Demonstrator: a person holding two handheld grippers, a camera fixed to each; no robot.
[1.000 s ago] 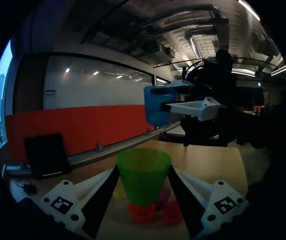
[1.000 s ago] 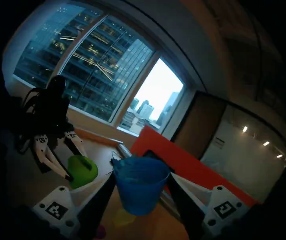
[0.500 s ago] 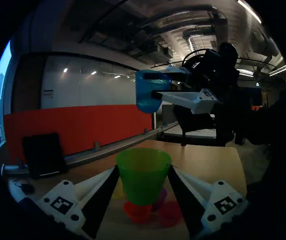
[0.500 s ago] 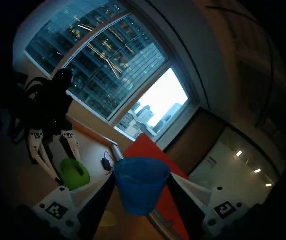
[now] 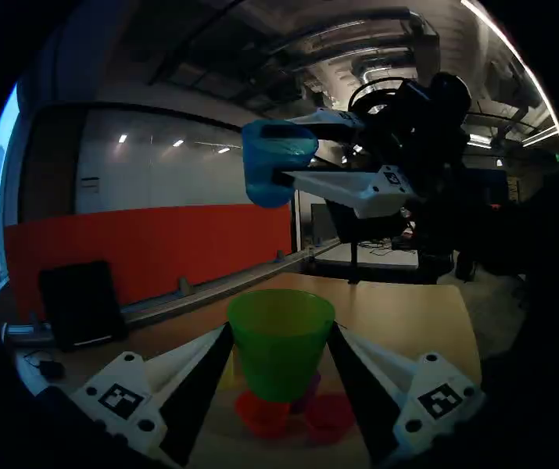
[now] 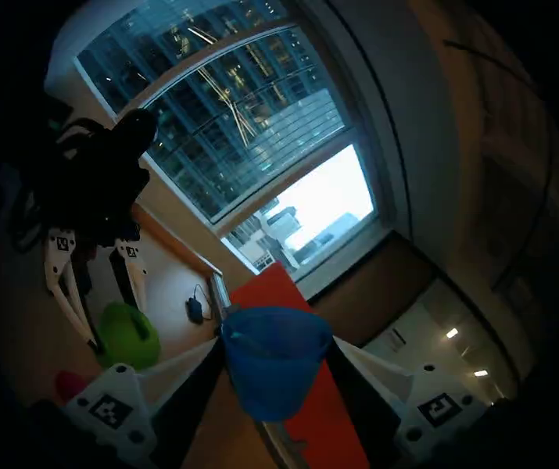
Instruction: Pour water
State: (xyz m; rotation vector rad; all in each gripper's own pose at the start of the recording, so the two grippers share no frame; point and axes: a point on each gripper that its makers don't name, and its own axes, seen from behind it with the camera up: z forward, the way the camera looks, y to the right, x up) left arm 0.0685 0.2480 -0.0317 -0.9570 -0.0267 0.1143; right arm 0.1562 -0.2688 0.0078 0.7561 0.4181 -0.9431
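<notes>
Left gripper view: left gripper (image 5: 280, 331), jaws narrowed onto the green cup (image 5: 281, 348), which is held upright and clear of the counter (image 5: 404, 305). The cup's inside cannot be seen from this angle.

Right gripper view: right gripper (image 6: 277, 348), jaws clamped on the blue cup (image 6: 275, 367). The water level inside is not clear enough to call.

Change over the last second: the blue cup (image 5: 275, 160) has risen and drifted across, and now sits high above the green one and farther off. The right gripper view has rolled hard, so that wrist is turning. No stream is visible. Judgement: this is the lift and line-up before the pour. The mouths are not yet aligned, and tipping from this height risks splashing.

Small cups (image 5: 259, 406), red and pink, stand on the counter beneath the green cup. A dark tablet (image 5: 76, 301) leans at the far edge.
</notes>
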